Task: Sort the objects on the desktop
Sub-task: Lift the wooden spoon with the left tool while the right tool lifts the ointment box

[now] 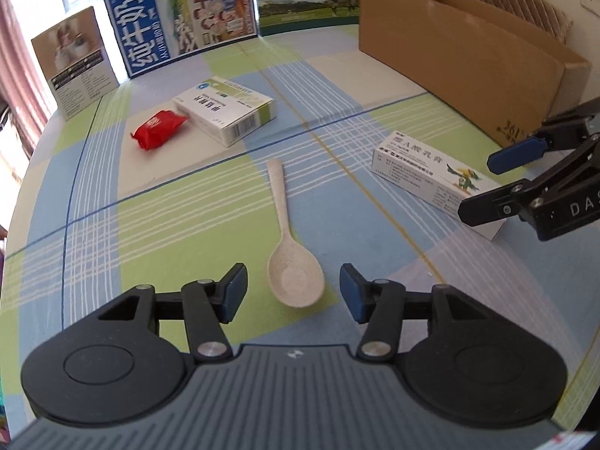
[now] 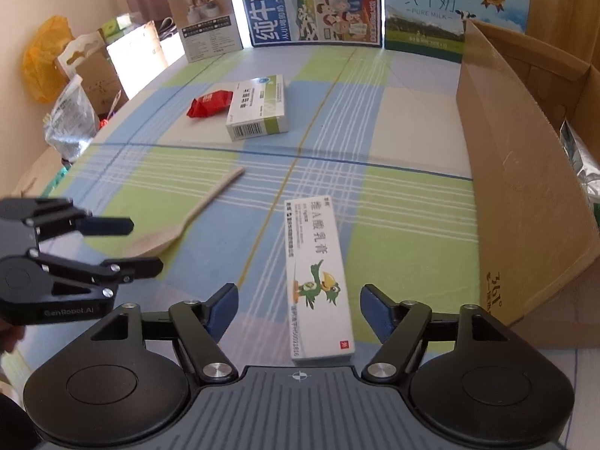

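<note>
A beige spoon (image 1: 279,202) lies on the checked tablecloth, its bowl between the spread pads of my left gripper (image 1: 294,289), which touch nothing. A long white ointment box (image 2: 318,273) with a green bird on it lies lengthwise between the pads of my right gripper (image 2: 300,309), with a gap on both sides. A white-and-green medicine box (image 1: 228,108) and a red snack packet (image 1: 157,129) lie together farther back. The right gripper (image 1: 495,183) shows at the right edge of the left wrist view, over the ointment box (image 1: 435,176).
An open cardboard box (image 2: 517,187) stands along the table's right side. Milk cartons (image 2: 315,3) and a small product box (image 2: 206,18) line the back edge. Bags and cartons (image 2: 75,86) sit off the table's left edge.
</note>
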The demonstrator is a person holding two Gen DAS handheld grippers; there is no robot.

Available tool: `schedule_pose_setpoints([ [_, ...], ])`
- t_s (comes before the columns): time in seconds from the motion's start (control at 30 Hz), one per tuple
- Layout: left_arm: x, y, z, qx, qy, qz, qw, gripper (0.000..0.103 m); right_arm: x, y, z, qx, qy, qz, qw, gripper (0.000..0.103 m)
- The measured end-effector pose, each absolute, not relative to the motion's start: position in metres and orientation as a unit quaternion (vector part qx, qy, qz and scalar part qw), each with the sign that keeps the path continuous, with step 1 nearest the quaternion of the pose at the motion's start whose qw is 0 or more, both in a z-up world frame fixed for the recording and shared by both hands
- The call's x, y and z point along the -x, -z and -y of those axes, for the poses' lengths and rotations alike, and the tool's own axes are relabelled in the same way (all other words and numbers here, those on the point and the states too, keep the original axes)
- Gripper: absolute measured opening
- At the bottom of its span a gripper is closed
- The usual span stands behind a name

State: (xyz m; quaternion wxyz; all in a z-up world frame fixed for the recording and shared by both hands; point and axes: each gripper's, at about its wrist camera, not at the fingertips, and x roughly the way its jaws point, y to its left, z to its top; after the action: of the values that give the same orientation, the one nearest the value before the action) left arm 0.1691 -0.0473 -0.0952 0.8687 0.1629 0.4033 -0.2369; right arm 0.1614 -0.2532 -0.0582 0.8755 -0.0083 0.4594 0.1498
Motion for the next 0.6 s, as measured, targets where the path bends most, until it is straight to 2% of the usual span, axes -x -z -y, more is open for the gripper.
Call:
schedule_pose_setpoints([
  [0.2, -0.180, 0.103, 0.043, -0.141, 0.222, -0.408, 0.874, 0.049, -0.162, 0.064, 0.259, -0.008, -0.147, -0.461, 0.875, 0.071],
  [0.27, -0.184, 0.106, 0.041, -0.132, 0.219, -0.413, 0.874, 0.042, -0.162, 0.063, 0.260, -0.013, -0.147, -0.457, 0.877, 0.071],
  [0.5, -0.185, 0.108, 0.043, -0.130, 0.221, -0.412, 0.875, 0.037, -0.164, 0.066, 0.259, -0.016, -0.149, -0.457, 0.877, 0.071],
  [0.57, -0.184, 0.108, 0.044, -0.128, 0.226, -0.411, 0.874, 0.028, -0.164, 0.067, 0.259, -0.018, -0.149, -0.457, 0.876, 0.071],
  [0.6, -0.183, 0.107, 0.045, -0.130, 0.224, -0.411, 0.874, 0.028, -0.164, 0.067, 0.258, -0.018, -0.149, -0.458, 0.876, 0.071],
])
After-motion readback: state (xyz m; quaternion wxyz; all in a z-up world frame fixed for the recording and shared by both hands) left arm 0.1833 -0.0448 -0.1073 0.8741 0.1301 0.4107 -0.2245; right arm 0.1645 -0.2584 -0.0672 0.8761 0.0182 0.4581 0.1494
